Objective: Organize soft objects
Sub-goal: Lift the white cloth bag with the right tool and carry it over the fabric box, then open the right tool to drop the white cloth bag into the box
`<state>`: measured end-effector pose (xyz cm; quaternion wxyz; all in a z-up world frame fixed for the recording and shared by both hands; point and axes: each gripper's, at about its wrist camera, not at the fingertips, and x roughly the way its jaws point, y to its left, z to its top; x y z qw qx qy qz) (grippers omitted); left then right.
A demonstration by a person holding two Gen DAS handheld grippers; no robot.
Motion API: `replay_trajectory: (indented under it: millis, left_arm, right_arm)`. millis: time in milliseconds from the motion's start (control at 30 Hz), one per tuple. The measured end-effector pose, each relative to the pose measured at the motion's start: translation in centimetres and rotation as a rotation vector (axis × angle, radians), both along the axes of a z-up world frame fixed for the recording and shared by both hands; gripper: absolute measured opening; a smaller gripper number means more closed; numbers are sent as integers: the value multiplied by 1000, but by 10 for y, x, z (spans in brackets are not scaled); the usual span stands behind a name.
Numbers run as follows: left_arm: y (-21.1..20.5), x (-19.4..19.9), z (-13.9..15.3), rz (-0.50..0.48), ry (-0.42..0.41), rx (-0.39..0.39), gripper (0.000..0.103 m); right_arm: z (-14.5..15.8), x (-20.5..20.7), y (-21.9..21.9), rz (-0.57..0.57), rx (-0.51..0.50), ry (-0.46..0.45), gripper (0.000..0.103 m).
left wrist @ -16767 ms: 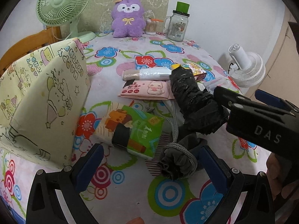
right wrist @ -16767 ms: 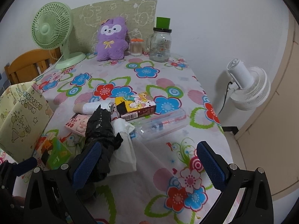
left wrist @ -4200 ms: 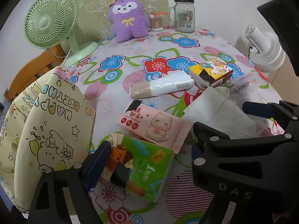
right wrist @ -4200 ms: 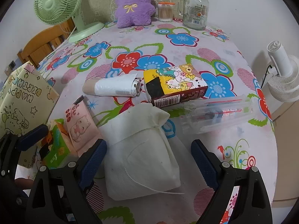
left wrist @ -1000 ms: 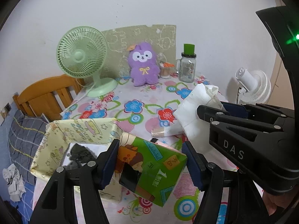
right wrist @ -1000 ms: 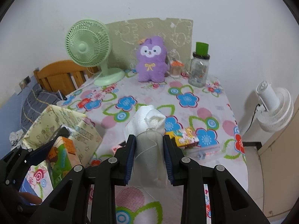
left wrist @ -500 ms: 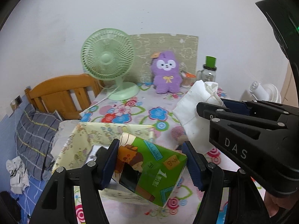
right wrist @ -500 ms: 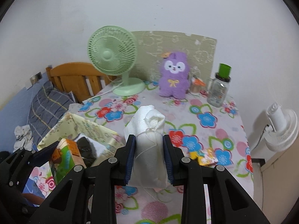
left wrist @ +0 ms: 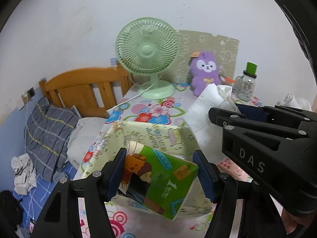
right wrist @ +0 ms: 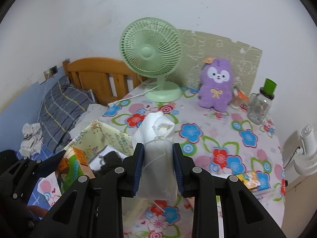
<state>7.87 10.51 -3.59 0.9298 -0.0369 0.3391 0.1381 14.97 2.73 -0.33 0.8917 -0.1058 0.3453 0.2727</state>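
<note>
My left gripper is shut on a green tissue pack and holds it above the yellow cartoon gift box. My right gripper is shut on a white drawstring pouch, held in the air to the right of the box; the pouch also shows in the left wrist view. In the right wrist view the box is open, with a dark bundle inside and the tissue pack over it.
A green fan, a purple plush, a glass jar and a colourful carton are on the flowered tablecloth. A wooden bed frame with pillow is left. A white fan stands right.
Both grippers have swung further left with their loads. The tissue pack now hangs over the open box and the pouch is beside it.
</note>
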Motion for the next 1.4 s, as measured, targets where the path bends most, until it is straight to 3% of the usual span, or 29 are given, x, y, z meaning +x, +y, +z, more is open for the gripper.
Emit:
replay_trajectory:
  millis: [400, 900, 1033, 1133, 1300, 1400]
  left_arm:
    - [25, 5, -17, 28, 41, -16, 69]
    - [29, 18, -28, 19, 81, -30, 71]
    - [29, 20, -30, 10, 88, -34, 84]
    - [28, 20, -30, 7, 89, -29, 93]
    - [29, 20, -29, 9, 85, -33, 94]
    - [29, 20, -29, 11, 85, -33, 94]
  right_arm:
    - [-21, 5, 43, 45, -36, 37, 32]
    - [-42, 18, 48, 31, -70, 64, 33]
    - [-46, 21, 48, 30, -80, 72, 33]
    - [-48, 22, 48, 27, -90, 73, 39]
    - [-46, 22, 47, 20, -86, 55, 62]
    - [-44, 21, 47, 23, -85, 46, 63]
